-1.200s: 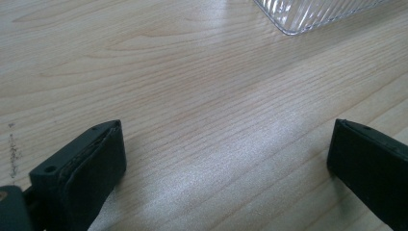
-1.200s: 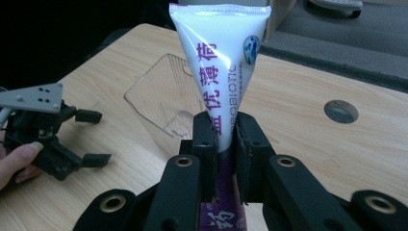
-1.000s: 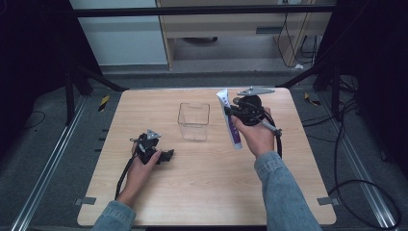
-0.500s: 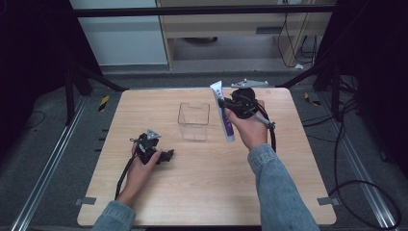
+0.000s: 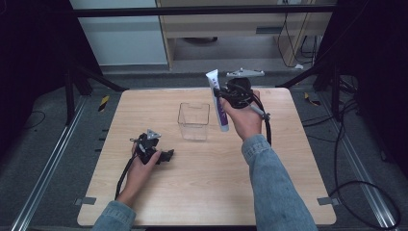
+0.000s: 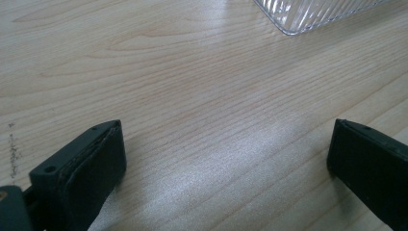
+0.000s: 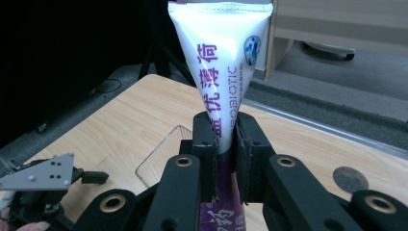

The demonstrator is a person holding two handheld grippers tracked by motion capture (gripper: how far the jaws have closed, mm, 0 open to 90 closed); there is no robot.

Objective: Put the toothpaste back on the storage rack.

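Observation:
A white and purple toothpaste tube [image 5: 219,98] hangs upright in the air, crimped end up, with my right gripper [image 5: 223,95] shut on its middle. In the right gripper view the two jaws pinch the tube [image 7: 222,67] from both sides. The tube is held just right of a clear square plastic container [image 5: 194,120] that stands open-topped at the table's middle. My left gripper [image 5: 166,155] rests low on the wooden table [image 5: 202,192] at the front left, open, with bare wood between its jaws in the left gripper view. A ribbed corner of the container [image 6: 312,14] shows ahead of it.
A dark metal frame and rails surround the table. Cables lie on the floor at the right. A cabinet stands behind the table's far edge. The left gripper [image 7: 43,187] shows at the lower left of the right gripper view.
My right gripper has carried the tube leftward and toward the container, and turned it more upright. The left gripper has stayed in place.

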